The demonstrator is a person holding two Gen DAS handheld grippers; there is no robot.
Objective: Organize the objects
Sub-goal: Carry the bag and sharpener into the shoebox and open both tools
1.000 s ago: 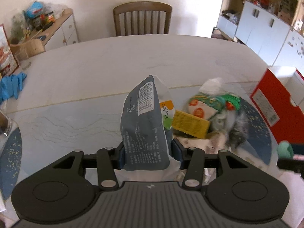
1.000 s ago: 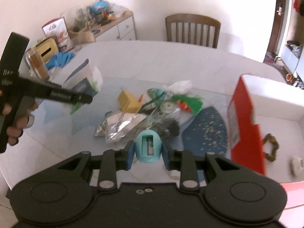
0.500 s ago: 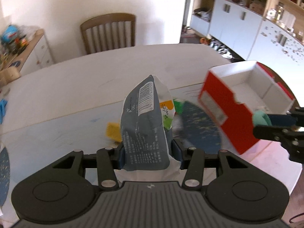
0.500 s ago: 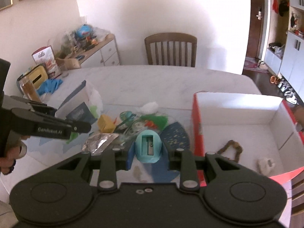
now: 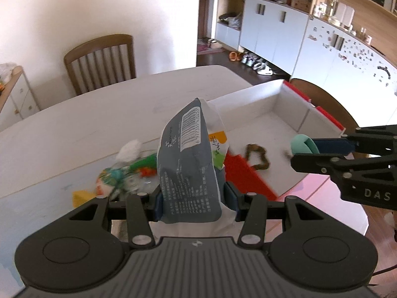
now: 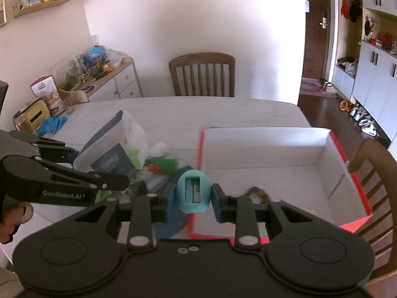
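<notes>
**Both hands loaded above the table, box ahead**

The left gripper [image 5: 194, 204] has its fingers clamped on the lower part of a grey-blue packet [image 5: 189, 164]. The packet stands up between them with its long axis running away from the fingers, leaning a little to the right at the top; its barcode sits near the far end and faces the camera. A white plastic bag [image 5: 215, 114] shows behind the packet's upper edge.

The right gripper [image 6: 192, 200] has its fingers closed tight on a small teal pencil sharpener [image 6: 193, 190]. The sharpener sits upright between the blue pads, its rounded end pointing away from the fingers and its blade slot facing the camera.

Beyond the right fingers and to their right lies an open box [image 6: 263, 146], red outside and white inside, resting on the white table [image 6: 198, 109]. A brown ring-shaped thing [image 5: 258, 155] lies on the box floor, just past the right-hand finger in the right wrist view. In the left wrist view the box [image 5: 250, 99] stands ahead and to the right of the packet, and the right gripper [image 5: 304, 147] reaches in from the right above the box floor.

To the left of the left fingers, a heap of small things [image 5: 126, 171] lies on the table, blurred; green, orange and white bits show, and a yellow piece [image 5: 83, 197] lies nearest.
</notes>
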